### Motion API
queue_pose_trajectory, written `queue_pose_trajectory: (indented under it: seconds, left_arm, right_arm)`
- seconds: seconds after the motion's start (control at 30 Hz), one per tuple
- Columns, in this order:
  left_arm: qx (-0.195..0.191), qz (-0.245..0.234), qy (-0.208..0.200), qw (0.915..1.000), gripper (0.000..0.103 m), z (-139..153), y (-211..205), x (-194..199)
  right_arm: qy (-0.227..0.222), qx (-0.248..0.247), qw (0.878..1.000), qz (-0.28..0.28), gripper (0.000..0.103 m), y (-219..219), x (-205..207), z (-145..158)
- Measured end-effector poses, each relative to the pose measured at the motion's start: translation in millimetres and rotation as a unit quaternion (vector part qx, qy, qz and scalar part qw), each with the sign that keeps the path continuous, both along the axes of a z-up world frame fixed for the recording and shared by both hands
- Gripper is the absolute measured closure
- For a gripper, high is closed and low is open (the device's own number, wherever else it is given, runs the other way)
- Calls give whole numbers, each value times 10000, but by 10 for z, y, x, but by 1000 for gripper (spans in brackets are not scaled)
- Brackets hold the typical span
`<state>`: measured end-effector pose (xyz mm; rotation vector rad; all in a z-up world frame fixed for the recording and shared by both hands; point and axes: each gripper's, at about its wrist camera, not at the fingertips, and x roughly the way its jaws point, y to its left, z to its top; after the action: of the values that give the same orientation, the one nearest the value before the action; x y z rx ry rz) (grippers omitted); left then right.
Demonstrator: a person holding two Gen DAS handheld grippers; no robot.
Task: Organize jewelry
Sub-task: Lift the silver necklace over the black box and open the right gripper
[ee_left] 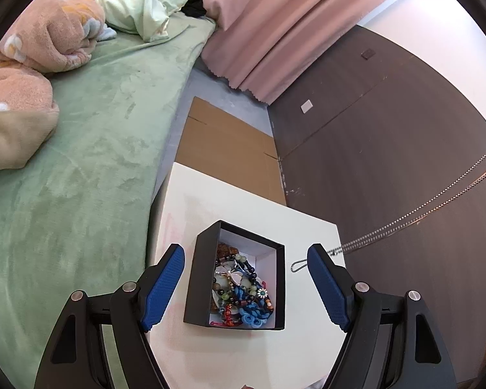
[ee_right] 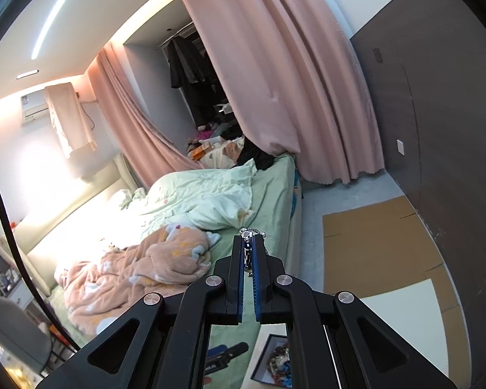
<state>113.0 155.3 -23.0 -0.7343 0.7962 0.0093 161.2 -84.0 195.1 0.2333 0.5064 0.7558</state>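
Note:
A black box (ee_left: 200, 278) with a white lining stands on a white table (ee_left: 236, 201) and holds several bead bracelets and knotted cords (ee_left: 243, 295). My left gripper (ee_left: 246, 256) is open, its blue pads either side of the box and above it. A silver chain necklace (ee_left: 405, 218) hangs in from the right, its lower end by my left gripper's right pad. My right gripper (ee_right: 250, 238) is shut on the chain's upper end (ee_right: 249, 234), high above the table. The box shows far below in the right wrist view (ee_right: 277, 361).
A bed with a green sheet (ee_left: 90, 175) and a peach blanket (ee_left: 48, 32) lies left of the table. Flat cardboard (ee_left: 230, 149) lies on the floor beyond it. A dark wall panel (ee_left: 388, 129) and pink curtain (ee_left: 269, 22) stand to the right.

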Motion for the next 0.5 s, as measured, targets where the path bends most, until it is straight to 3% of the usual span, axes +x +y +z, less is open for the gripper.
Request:
queue_pose_trajectory:
  seconds: [0.5]
  left_arm:
    - [-106,59,-29,9999,24,13,60,6]
  right_arm:
    - [132,-54,9999,81,97,194,60,-123]
